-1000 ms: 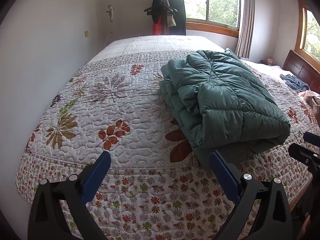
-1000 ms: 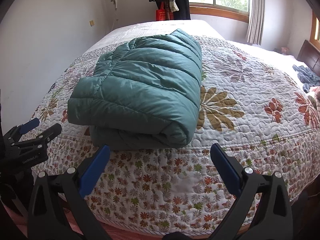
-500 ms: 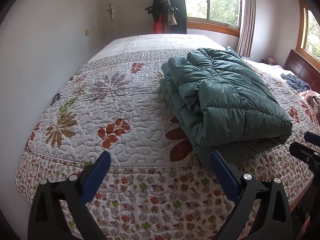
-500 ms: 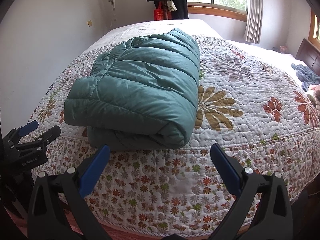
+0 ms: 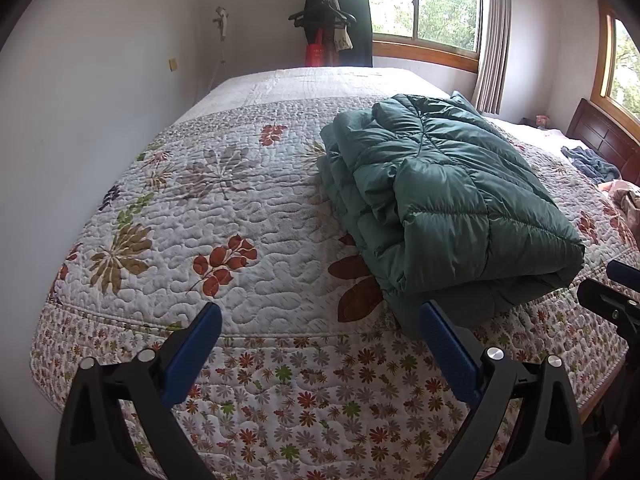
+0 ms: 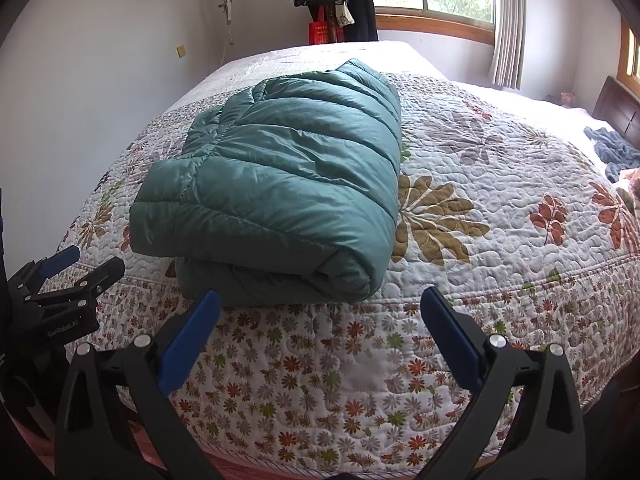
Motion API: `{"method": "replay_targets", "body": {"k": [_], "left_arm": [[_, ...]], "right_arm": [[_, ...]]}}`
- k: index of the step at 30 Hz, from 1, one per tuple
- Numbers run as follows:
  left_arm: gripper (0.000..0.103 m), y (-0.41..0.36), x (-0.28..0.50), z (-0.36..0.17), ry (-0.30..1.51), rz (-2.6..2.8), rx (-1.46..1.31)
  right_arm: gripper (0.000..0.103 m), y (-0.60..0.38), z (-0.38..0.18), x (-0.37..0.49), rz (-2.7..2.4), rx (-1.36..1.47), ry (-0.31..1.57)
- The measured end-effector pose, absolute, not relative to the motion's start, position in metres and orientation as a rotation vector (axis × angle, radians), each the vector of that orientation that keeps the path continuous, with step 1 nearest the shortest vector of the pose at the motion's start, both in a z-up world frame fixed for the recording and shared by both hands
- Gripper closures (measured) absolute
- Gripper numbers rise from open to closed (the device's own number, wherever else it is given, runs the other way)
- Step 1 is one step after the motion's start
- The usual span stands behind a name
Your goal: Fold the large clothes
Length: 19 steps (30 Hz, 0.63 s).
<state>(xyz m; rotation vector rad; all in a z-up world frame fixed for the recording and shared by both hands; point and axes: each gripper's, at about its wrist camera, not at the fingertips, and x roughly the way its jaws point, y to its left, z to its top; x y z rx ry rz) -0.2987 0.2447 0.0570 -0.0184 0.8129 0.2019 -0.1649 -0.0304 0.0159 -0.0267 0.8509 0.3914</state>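
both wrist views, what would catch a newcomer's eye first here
The folded green puffer jacket stands out first, a thick bundle lying near the front edge of the floral quilted bedspread. Next come the two pairs of blue-padded tongs, left and right, both open, empty and short of the jacket. Beyond the bed, dark clothes hang on a coat rack beside the bright window.
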Motion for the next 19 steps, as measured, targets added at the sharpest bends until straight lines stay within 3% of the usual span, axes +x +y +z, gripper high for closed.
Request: {"method": "replay_targets", "body": {"k": [19], "left_arm": [[0.004,0.2424,-0.298,0.0522,0.82,0.198,-0.019]], "right_arm": [[0.003,-0.027,0.0081,-0.1631,0.371,-0.05,0.883]]}}
